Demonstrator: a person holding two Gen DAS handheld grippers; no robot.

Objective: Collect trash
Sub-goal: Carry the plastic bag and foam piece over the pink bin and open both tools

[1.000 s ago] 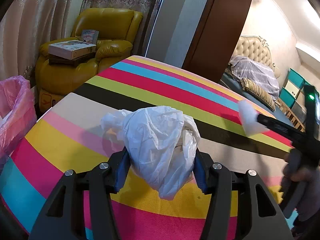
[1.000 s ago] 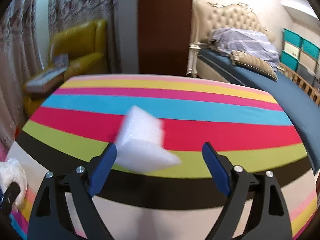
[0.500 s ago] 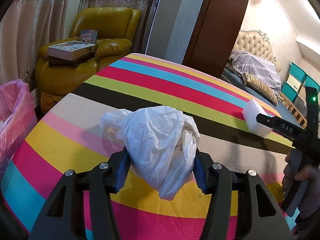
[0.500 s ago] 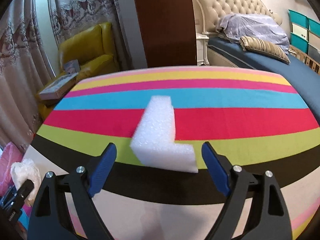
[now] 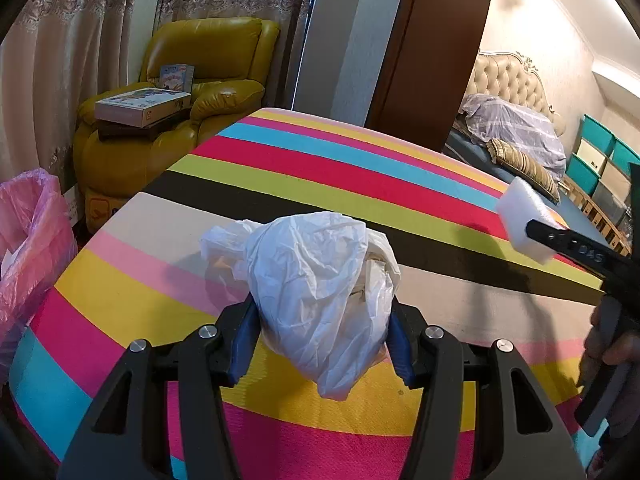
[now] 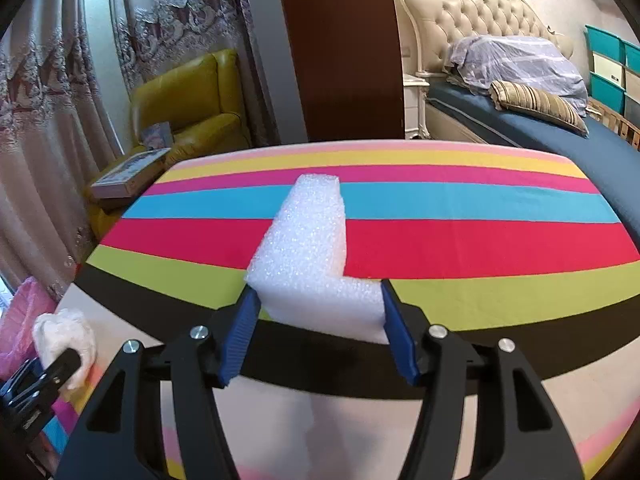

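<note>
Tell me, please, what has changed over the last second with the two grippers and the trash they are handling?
The right gripper has closed: a second ago its jaws stood wide around the white foam piece, and now they clamp its near end. The left gripper stayed shut on the crumpled white plastic bag above the striped tablecloth, and the pink bin bag remains at the left.

My bench (image 5: 280, 184) wears a striped cloth (image 6: 480, 240): pink, yellow, blue, red, green, black, then a pale band. I cannot tell whether the bag and foam in my claws touch it; only their shadows lie there.
</note>
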